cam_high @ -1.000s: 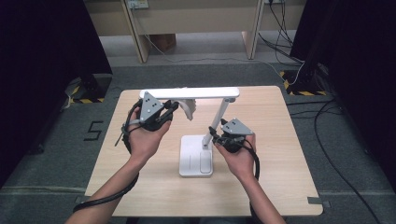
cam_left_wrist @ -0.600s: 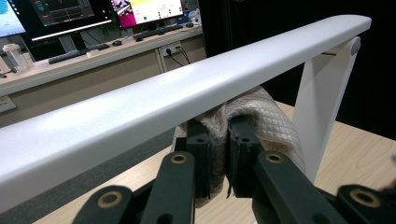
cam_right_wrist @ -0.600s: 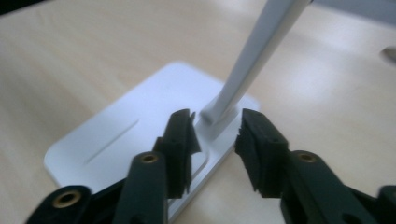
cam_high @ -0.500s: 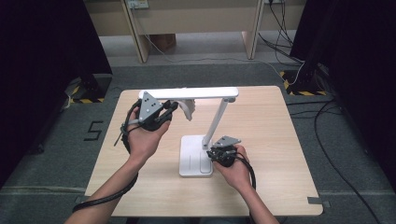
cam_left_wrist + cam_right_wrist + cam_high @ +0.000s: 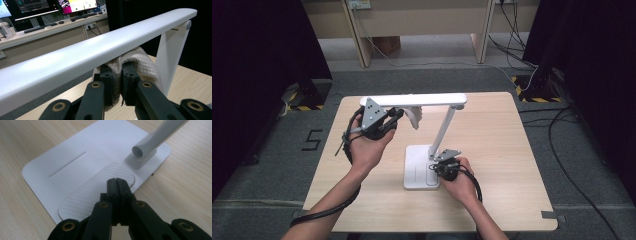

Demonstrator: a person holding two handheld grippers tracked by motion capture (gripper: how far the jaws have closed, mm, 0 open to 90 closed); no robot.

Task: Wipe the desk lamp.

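My matt black plastic jaws pinch a quilted beige cloth beneath the smooth, satin white plastic lamp; the pale wood-grain table looks matt.

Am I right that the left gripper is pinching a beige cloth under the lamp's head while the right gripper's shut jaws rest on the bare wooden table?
Not quite. The right gripper has its jaws shut over the ribbed oval pad on the lamp base, not on the table, as the right gripper view shows. The left gripper does pinch the beige cloth under the lamp head.
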